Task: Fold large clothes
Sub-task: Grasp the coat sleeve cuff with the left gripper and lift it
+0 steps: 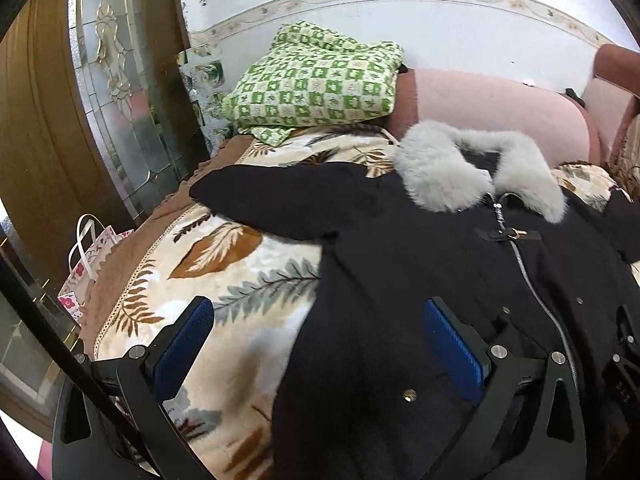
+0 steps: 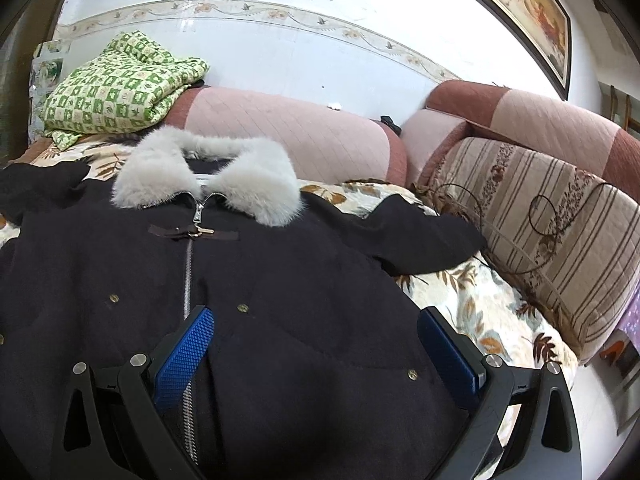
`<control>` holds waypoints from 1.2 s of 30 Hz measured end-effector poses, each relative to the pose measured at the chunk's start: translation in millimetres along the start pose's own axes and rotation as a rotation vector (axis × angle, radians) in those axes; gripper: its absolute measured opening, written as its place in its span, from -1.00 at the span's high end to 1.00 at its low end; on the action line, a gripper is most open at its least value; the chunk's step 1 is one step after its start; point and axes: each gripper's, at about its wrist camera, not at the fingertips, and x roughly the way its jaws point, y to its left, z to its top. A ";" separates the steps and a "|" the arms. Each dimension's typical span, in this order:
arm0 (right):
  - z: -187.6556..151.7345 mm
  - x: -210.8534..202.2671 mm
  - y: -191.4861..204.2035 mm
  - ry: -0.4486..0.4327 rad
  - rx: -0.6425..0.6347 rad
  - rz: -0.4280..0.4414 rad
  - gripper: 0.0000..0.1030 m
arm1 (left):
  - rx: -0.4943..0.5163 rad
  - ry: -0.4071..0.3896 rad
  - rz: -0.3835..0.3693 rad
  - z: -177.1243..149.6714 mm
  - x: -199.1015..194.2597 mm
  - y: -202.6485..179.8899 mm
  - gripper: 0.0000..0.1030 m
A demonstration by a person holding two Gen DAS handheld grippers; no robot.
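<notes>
A large black coat with a grey fur collar lies spread face up on a leaf-patterned blanket, zipped, sleeves out to both sides. It also shows in the right wrist view, with its collar and right sleeve. My left gripper is open and empty above the coat's left side, its left finger over the blanket. My right gripper is open and empty above the coat's right front, just right of the zipper.
A green checked folded quilt sits at the sofa's far left. Pink sofa back cushions run behind the coat. A striped cushion lies at the right. A glass-panelled door and a gift bag stand at the left.
</notes>
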 end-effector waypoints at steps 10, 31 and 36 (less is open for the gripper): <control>11.9 3.9 22.0 0.014 -0.040 0.043 -0.99 | -0.036 -0.007 0.013 25.3 29.9 38.5 -1.00; 14.3 55.2 60.0 0.111 -0.117 0.090 -0.99 | -0.744 0.275 -0.206 96.0 269.3 258.7 -0.79; 14.1 75.6 65.4 0.138 -0.123 0.099 -0.99 | -0.869 0.305 -0.255 92.6 319.8 283.5 -0.79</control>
